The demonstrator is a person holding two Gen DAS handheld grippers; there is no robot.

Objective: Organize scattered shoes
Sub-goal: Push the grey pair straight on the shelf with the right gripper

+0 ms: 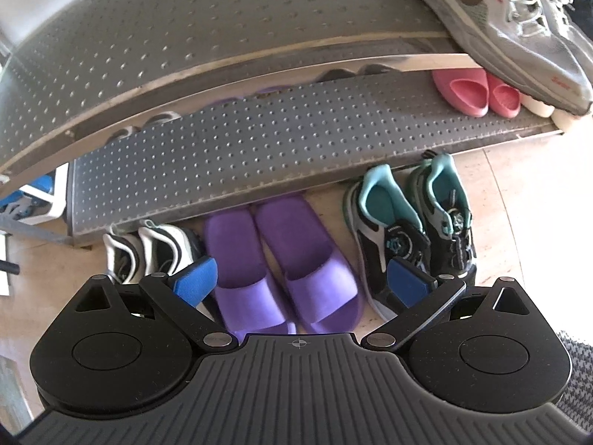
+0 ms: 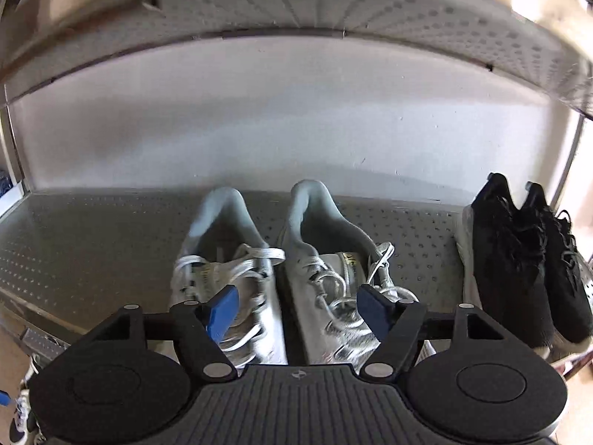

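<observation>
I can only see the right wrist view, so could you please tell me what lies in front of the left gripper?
Observer: The left gripper hangs open over a pair of purple slides on the floor.
Operator: Thank you; is anything beside them?
Observer: Yes, teal-lined sneakers stand to their right, and a white-and-black pair to their left.
Operator: Is there anything on the shelf above them?
Observer: Pink slides sit at the right end of the lower shelf.
</observation>
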